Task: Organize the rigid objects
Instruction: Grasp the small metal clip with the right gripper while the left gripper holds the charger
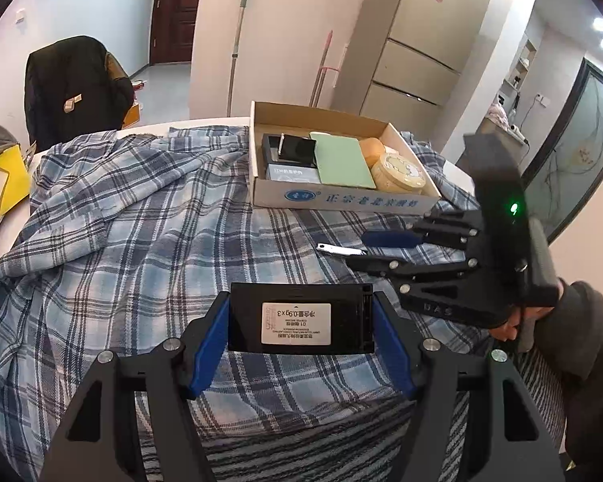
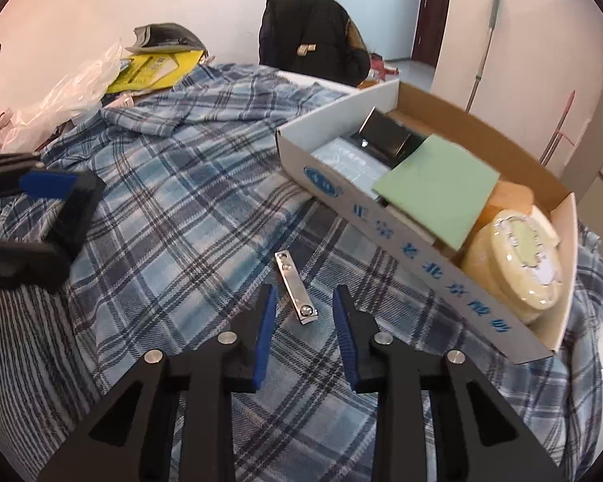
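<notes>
Left tool [image 1: 301,321] clamped on black case [image 1: 299,317]. Right tool [image 2: 303,309] apart, straddling nail clipper [image 2: 295,289] on plaid cloth [image 2: 161,201], just beside cardboard box [image 2: 402,253]. Centre pads on clipper's narrow sides, go low, close square.

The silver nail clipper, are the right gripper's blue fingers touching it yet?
Apart. In the right wrist view, plaid cloth shows on both sides between the nail clipper and the right gripper's fingers.
</notes>
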Motion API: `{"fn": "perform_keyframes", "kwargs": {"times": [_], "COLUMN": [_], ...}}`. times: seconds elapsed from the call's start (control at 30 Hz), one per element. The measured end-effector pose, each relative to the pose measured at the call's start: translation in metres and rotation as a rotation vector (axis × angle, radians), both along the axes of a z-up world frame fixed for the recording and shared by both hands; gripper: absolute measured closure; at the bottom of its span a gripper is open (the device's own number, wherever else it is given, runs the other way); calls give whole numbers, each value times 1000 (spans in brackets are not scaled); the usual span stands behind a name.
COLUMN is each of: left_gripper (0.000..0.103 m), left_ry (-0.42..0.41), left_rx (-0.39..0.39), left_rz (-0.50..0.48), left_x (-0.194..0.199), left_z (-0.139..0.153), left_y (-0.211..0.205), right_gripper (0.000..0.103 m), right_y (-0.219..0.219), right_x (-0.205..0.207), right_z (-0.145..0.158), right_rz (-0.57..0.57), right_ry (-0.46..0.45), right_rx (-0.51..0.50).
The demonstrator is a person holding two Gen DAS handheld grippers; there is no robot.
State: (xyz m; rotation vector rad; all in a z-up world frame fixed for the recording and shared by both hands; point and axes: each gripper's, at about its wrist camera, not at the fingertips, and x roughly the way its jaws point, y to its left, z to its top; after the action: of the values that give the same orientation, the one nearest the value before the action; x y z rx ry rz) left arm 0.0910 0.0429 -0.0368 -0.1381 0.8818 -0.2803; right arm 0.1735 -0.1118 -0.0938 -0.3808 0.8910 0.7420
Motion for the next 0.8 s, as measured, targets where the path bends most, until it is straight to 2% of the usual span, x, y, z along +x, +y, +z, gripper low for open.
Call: {"fn": "perform_keyframes", "kwargs": {"times": [0.07, 0.13, 0.4, 0.8], "left_gripper": [33, 33, 33, 33], "left_ry": [3, 11, -19, -82], "left_rx": [-6, -8, -6, 46], "left_rz": [3, 0, 0, -2], "left_x": [1, 2, -4, -16], "left_z": [-1, -2, 5, 32], "left_y": [2, 3, 1, -12], "right_gripper": [91, 94, 94, 94], "right_y": [-1, -1, -24, -83], "right_x": [1, -1, -10, -24], "right_z": [-3, -4, 11, 82], "right_rz": [6, 7, -74, -214], "right_ry": [17, 22, 39, -80], "right_rx": [-1, 8, 56, 153]}}
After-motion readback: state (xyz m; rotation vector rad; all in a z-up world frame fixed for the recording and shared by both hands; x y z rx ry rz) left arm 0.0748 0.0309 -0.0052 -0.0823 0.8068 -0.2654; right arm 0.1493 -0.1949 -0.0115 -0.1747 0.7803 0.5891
